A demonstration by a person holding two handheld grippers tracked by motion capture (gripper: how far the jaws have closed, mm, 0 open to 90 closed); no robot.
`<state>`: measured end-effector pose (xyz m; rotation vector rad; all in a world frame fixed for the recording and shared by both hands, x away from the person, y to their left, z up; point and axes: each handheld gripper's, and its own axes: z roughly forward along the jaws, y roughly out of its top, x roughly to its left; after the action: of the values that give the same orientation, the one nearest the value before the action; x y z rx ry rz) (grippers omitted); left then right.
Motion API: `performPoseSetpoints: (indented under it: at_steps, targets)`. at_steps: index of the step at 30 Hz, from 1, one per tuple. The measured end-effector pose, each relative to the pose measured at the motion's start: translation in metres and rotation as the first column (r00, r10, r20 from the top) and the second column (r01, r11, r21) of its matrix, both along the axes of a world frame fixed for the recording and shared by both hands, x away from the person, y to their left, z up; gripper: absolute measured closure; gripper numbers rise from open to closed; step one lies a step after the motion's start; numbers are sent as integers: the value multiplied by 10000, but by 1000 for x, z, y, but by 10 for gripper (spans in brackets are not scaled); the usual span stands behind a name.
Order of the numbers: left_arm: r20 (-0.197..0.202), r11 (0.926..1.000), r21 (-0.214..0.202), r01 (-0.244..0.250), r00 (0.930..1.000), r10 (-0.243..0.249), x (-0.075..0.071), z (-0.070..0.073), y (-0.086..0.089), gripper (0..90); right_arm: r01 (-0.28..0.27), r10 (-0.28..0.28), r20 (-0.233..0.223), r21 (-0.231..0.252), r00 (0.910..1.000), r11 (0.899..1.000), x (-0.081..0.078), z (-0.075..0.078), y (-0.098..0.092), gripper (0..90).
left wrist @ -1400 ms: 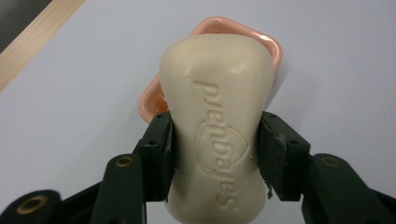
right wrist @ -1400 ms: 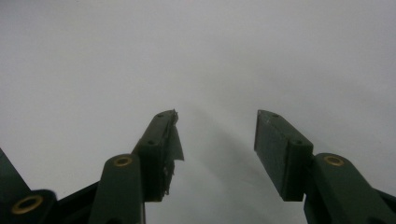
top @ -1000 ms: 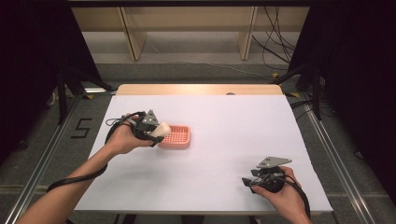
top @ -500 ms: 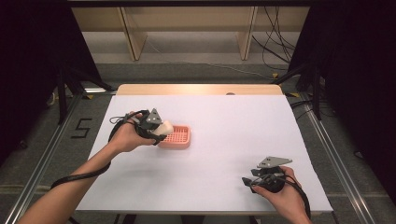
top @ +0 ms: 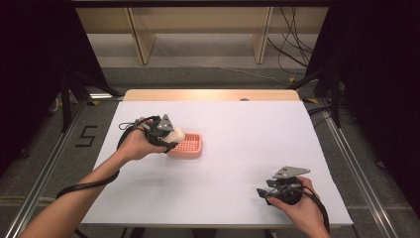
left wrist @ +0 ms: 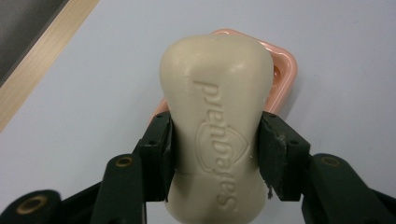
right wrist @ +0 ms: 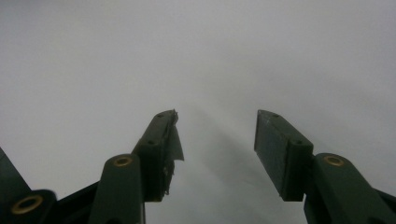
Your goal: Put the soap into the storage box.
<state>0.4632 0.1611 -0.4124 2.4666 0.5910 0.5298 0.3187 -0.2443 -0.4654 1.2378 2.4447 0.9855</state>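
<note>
Clamping cream soap (left wrist: 217, 126) over the pink tray's (top: 194, 148) left rim, left hand-held gripper (top: 166, 133) (right (right wrist: 217, 140) gapes)

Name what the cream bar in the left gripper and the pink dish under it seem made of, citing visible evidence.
Bar: likely soap; matte, waxy cream surface with lettering and a crest pressed in, rounded moulded edges.
Dish: probably plastic; even salmon-pink colour, smooth rounded rim, slightly glossy, with a ridged or perforated floor.

One cream soap bar (left wrist: 215, 130) (embossed lettering), one pink ridged soap dish (top: 188, 145), two handheld grippers, one white table (top: 237, 129)
</note>
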Motion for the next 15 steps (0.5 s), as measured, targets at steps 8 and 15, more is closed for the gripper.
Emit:
performPoseSetpoints:
  at_steps: [8,15]
  targets:
    - [9,10000,59,34,10000,-34,3,-1,-4,496,-117,118,142,-59,9998,9999,1,-1,0,492]
    - [65,9999,109,96,9999,-96,6,-2,-7,496,-29,29,-16,51,10000,10000,0,0,0,492]
